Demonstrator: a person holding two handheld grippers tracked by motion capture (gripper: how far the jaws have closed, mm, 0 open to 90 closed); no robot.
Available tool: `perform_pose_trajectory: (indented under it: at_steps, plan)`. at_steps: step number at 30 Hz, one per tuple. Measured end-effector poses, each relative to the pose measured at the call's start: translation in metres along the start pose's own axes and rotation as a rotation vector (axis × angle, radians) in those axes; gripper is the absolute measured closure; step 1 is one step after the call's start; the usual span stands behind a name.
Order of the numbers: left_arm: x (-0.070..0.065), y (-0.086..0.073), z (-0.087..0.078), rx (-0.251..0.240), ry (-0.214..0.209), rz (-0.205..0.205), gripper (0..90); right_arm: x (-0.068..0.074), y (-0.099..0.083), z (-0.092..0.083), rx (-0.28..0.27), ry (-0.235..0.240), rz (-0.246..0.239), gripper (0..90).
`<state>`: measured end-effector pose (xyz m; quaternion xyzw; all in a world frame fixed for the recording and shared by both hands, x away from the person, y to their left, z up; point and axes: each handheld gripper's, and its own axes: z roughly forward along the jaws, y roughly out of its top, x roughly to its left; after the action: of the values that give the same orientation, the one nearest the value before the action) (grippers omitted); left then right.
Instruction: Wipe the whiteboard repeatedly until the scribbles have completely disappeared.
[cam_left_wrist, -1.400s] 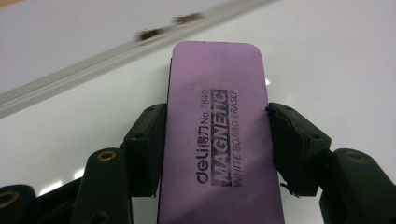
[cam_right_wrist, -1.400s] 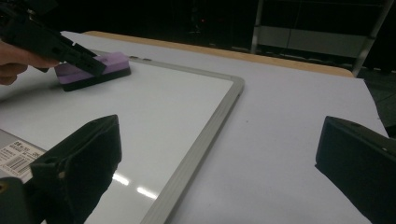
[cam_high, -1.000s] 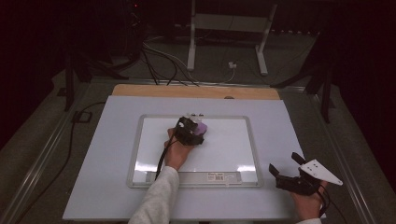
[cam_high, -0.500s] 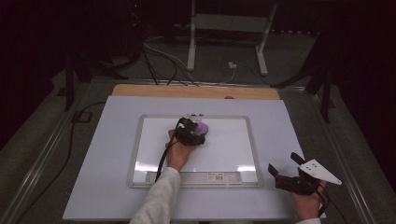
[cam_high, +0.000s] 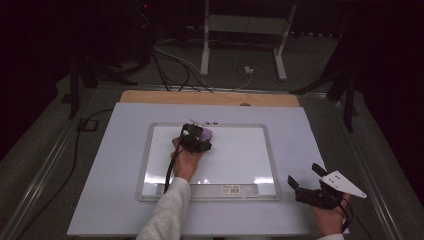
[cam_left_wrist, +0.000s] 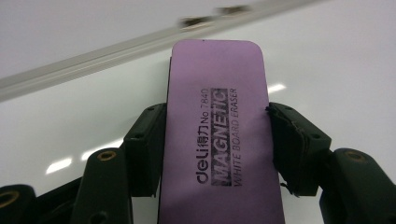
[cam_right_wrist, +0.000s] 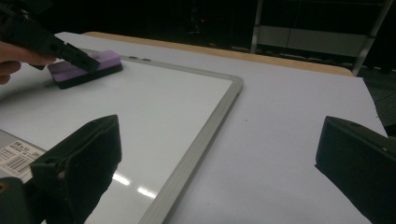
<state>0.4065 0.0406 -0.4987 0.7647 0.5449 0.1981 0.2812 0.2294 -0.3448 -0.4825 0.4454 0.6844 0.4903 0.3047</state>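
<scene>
Compared w/ a second ago, the left tongs (cam_high: 198, 136) and the purple eraser (cam_high: 205, 134) sit in nearly the same spot near the top edge of the whiteboard (cam_high: 235, 150), only a slight shift; the right tongs (cam_high: 306, 179) haven't moved. In the left gripper view the left tongs (cam_left_wrist: 217, 140) are closed partway on the purple eraser (cam_left_wrist: 217, 135), a black pad pressing each long side; its top face reads "deli No 7840 MAGNETIC WHITE BOARD ERASER". The eraser lies flat on the white board, its far end close to the board's silver frame (cam_left_wrist: 116, 49). A hand (cam_high: 186, 161) and a light grey sleeve (cam_high: 165, 212) come up from the bottom edge, w/ a black cable (cam_high: 168, 172) trailing back along the wrist. The right tongs rest off the board at the lower right of the pale surface (cam_high: 100, 170), jaws wide apart w/ nothing between them, a grey three-cornered plate (cam_high: 343, 183) on top. From the right gripper view the eraser (cam_right_wrist: 84, 67) shows far left, well apart from the right tongs (cam_right_wrist: 217, 158), w/ bare board and frame between. A barcode label (cam_high: 234, 188) sits on the board's lower frame. Behind the surface: a wooden strip (cam_high: 210, 98), floor cables (cam_high: 170, 65) and a white metal stand (cam_high: 243, 37) in a dark room. Nothing lies on the board in the eraser's way.
</scene>
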Motion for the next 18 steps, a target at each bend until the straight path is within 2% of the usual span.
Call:
perform_pose_trajectory:
  at_steps: [2,4,7,10,15,18]
  plan:
    - [0.002,-0.001,-0.001,-0.003,0.029,-0.021,41.9,0.000,0.000,0.000,-0.001,0.001,-0.001,0.7]
    - [0.003,-0.002,-0.002,-0.009,0.037,-0.020,41.9,0.001,0.000,0.000,0.000,0.002,-0.003,0.7]
    - [0.007,-0.003,-0.009,-0.050,-0.011,-0.034,41.9,0.000,0.000,0.000,-0.001,0.000,0.001,0.7]
    - [0.010,-0.002,-0.020,-0.085,-0.038,-0.021,41.9,0.000,0.000,0.001,0.001,0.001,0.001,0.7]
    - [0.019,-0.004,-0.040,-0.136,-0.049,-0.033,41.9,0.000,0.000,0.000,0.000,0.001,0.002,0.7]
    - [0.025,-0.008,-0.050,-0.148,-0.043,-0.047,41.9,0.000,0.000,0.000,0.000,0.000,0.002,0.7]
